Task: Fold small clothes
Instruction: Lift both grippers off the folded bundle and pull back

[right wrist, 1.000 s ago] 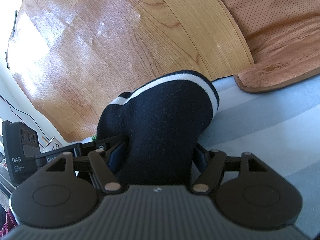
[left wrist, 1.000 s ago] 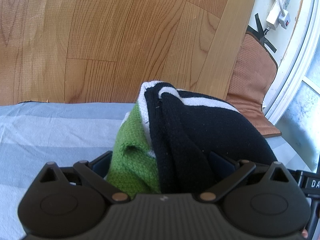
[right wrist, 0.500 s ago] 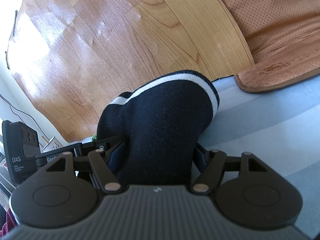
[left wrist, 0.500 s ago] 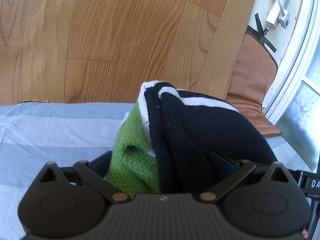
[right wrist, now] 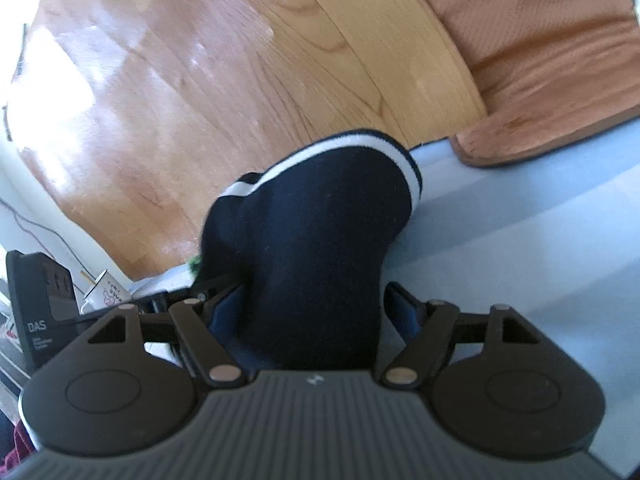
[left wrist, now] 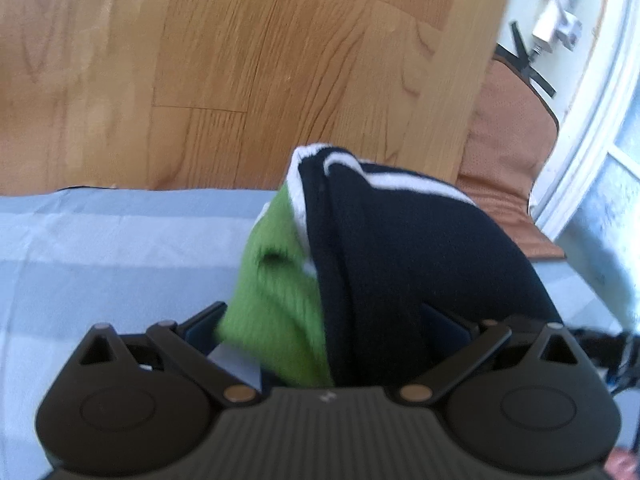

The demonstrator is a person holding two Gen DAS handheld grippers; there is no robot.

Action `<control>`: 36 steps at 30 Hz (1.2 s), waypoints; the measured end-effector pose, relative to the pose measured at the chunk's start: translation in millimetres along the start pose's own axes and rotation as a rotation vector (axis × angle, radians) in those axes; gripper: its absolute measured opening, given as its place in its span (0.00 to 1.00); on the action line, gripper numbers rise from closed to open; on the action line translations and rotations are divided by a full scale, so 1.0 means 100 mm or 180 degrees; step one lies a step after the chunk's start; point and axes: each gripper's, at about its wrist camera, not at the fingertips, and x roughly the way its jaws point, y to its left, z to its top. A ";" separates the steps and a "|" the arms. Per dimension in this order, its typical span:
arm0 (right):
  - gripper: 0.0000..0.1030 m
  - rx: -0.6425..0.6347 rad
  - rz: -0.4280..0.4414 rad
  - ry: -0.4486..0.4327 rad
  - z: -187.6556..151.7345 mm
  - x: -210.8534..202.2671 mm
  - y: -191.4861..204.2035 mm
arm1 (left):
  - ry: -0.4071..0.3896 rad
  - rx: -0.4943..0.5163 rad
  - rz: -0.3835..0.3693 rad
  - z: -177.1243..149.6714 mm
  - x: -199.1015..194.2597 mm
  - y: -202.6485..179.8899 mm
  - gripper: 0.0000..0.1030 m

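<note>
A small garment, black with white stripes and a green part (left wrist: 276,300), is bunched between the fingers of my left gripper (left wrist: 332,320). The black part (left wrist: 408,264) fills the right side of the jaws. In the right wrist view the same black garment with a white stripe (right wrist: 320,248) is clamped between the fingers of my right gripper (right wrist: 316,308). Both grippers hold it just above a light blue striped cloth (left wrist: 100,264), which also shows in the right wrist view (right wrist: 540,248). The fingertips of both are hidden by fabric.
Wooden floor (left wrist: 240,60) lies beyond the cloth's edge. A brown cushion (right wrist: 540,40) sits at the far right, also in the left wrist view (left wrist: 508,136). A white window frame (left wrist: 588,120) is at right. A black device (right wrist: 40,312) and a white cup (right wrist: 104,288) stand at left.
Both views are now blurred and shifted slightly, so both grippers have begun to move with the garment. The grips have not changed.
</note>
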 end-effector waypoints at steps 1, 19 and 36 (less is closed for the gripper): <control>0.76 -0.0032 -0.0025 -0.0029 -0.04 -0.11 0.02 | 0.0012 0.0039 0.0036 -0.06 -0.06 -0.03 1.00; 0.76 -0.0131 -0.0349 -0.0148 -1.01 -1.23 0.48 | -0.0249 0.0137 0.0737 -1.13 -1.53 -0.51 1.00; 0.78 -0.0053 -0.0463 -0.0059 -1.33 -1.28 0.55 | -0.0448 0.0338 0.0999 -1.51 -1.72 -0.65 1.00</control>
